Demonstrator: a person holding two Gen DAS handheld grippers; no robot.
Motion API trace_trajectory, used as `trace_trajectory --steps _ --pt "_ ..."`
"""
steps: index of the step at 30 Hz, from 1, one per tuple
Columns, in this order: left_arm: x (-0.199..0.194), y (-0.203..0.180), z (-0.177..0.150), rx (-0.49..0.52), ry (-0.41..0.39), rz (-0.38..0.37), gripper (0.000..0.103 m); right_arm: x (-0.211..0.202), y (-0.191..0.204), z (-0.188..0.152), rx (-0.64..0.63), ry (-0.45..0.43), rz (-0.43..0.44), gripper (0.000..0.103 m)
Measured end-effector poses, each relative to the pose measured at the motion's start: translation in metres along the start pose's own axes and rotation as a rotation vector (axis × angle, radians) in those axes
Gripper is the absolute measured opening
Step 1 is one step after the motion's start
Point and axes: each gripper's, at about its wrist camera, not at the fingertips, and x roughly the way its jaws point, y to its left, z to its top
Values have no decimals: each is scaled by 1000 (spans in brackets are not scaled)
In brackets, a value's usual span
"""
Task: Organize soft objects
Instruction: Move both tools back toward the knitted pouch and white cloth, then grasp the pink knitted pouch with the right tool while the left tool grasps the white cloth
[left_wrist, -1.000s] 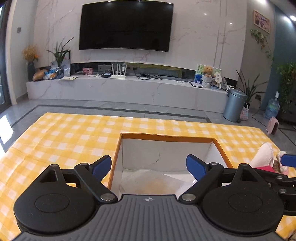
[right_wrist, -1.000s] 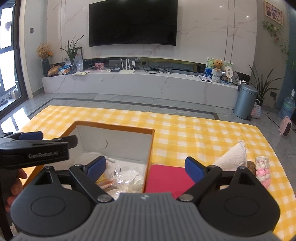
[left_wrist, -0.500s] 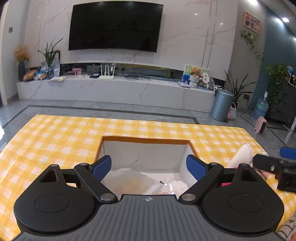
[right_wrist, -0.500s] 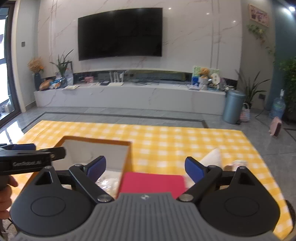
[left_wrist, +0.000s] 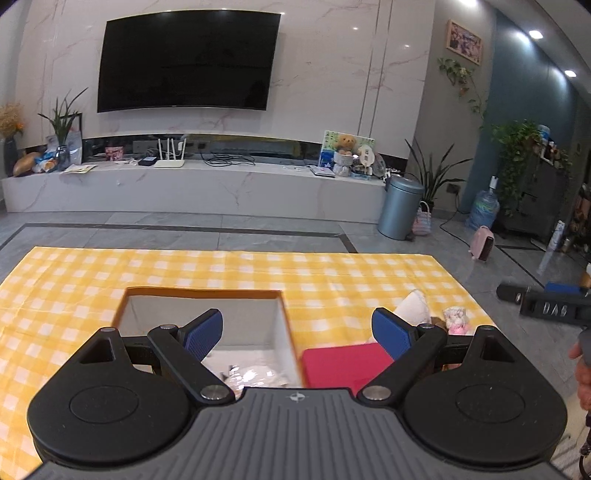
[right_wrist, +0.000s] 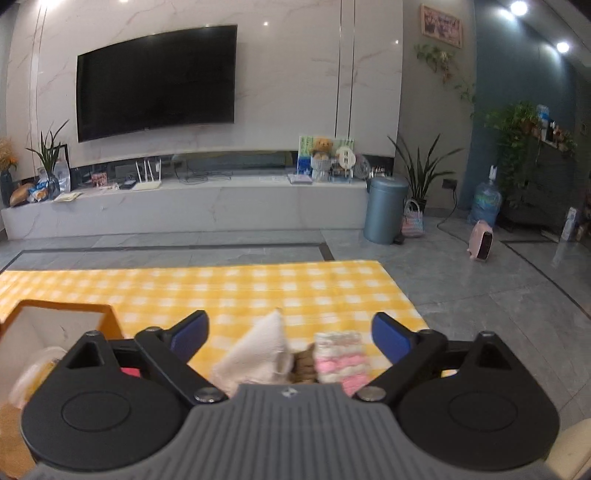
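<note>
The right tongs (right_wrist: 290, 332), whose jaws have just been opening, stand spread with the white cloth (right_wrist: 258, 350) and pink-and-white plush (right_wrist: 341, 356) between them, untouched. The left tongs (left_wrist: 297, 330) are spread too, above the box (left_wrist: 284, 328) and red pad (left_wrist: 343, 363) on the checked desk (left_wrist: 221, 266).

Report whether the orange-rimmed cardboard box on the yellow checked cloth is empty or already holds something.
Not empty. The orange-rimmed cardboard box stands open-topped, and the left wrist view shows crinkled clear plastic and pale soft items on its floor. What they are, cannot tell.
</note>
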Motion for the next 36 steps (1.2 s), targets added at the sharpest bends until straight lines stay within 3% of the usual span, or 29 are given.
trace_trajectory --steps 5,9,13,15,22,26,32,36 --pt "18 -38 4 75 41 -39 103 50 -46 -22 33 62 -57 98" --pt "48 -75 8 177 88 -94 103 87 -76 -52 157 64 -11 97" --pt "95 -113 6 380 203 -245 103 113 -94 -65 241 93 20 97" --pt "117 -128 0 419 245 -266 103 116 -96 -66 255 82 31 97" --pt "196 -159 -15 537 425 -254 103 124 -95 -67 249 50 48 97" --pt "226 -168 -18 652 468 -311 103 142 -98 -73 251 87 70 97" --pt "274 -178 -20 718 613 -280 103 156 -104 -76 292 100 71 97" --pt "296 -180 -28 808 652 -228 103 163 -109 -76 326 93 79 97"
